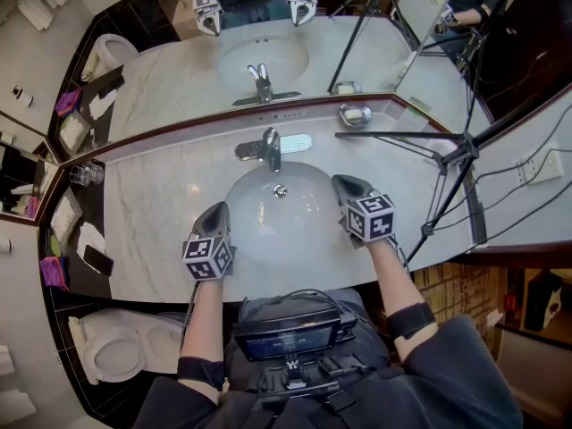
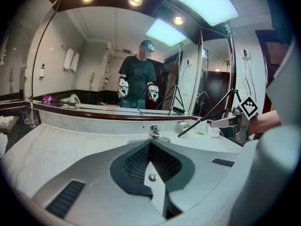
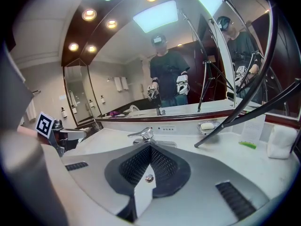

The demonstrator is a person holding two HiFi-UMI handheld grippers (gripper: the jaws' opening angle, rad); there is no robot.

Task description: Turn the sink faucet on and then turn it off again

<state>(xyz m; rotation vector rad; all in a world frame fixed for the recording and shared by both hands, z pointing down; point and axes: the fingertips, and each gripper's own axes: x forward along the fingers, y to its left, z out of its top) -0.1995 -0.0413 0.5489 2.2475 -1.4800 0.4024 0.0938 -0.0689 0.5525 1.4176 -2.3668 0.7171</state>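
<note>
Head view: faucet (image 1: 269,147) at the counter's (image 1: 152,226) back edge, behind the basin (image 1: 234,195); no water seen. Left gripper (image 1: 215,213) and right gripper (image 1: 346,186) clenched, empty, over the basin's front. Best nudge lever (image 3: 138,134) gently with closed right tips.

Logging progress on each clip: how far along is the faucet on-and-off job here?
Done: nothing shows. No water runs from the faucet, and whether it has already been cycled cannot be told. In hand: nothing. The left gripper and right gripper are both shut and empty, over the near half of the sink, apart from the faucet. Left: probably both turns, on then off.
</note>
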